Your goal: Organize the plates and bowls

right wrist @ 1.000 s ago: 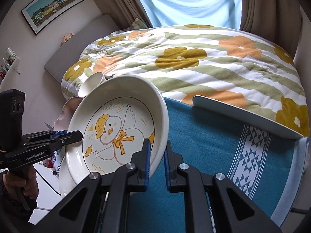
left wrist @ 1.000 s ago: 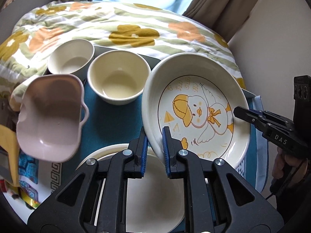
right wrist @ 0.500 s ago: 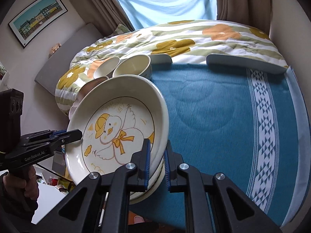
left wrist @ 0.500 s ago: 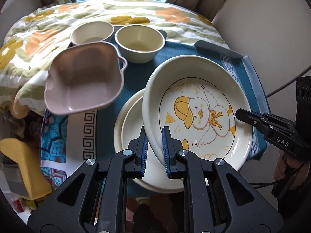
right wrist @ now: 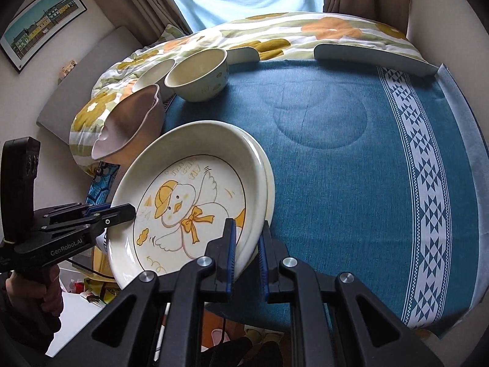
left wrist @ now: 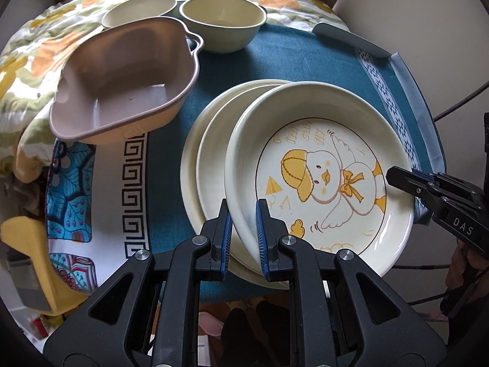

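Observation:
A cream plate with a yellow duck drawing (left wrist: 321,177) (right wrist: 183,208) hangs a little tilted over a stack of plain cream plates (left wrist: 211,165) (right wrist: 268,183), shifted off their centre; I cannot tell whether it touches them. My left gripper (left wrist: 243,211) (right wrist: 125,211) is shut on one side of its rim. On the opposite side my right gripper (right wrist: 247,229) (left wrist: 394,177) is shut on the rim too. A pink square bowl (left wrist: 128,79) (right wrist: 137,116) and two round cream bowls (left wrist: 223,21) (left wrist: 139,9) stand behind.
The dishes rest on a table under a blue cloth (right wrist: 336,153) with a white patterned band. Two grey-white curved pieces (right wrist: 366,55) lie at its far edge. A flowered quilt (left wrist: 36,52) lies beyond, a wall is at the right, and a yellow object (left wrist: 27,244) sits low left.
Both grippers have carried the duck plate toward the table's near edge and lower, over the plain plates. The bowls now lie farther back in view. Both grips are unchanged.

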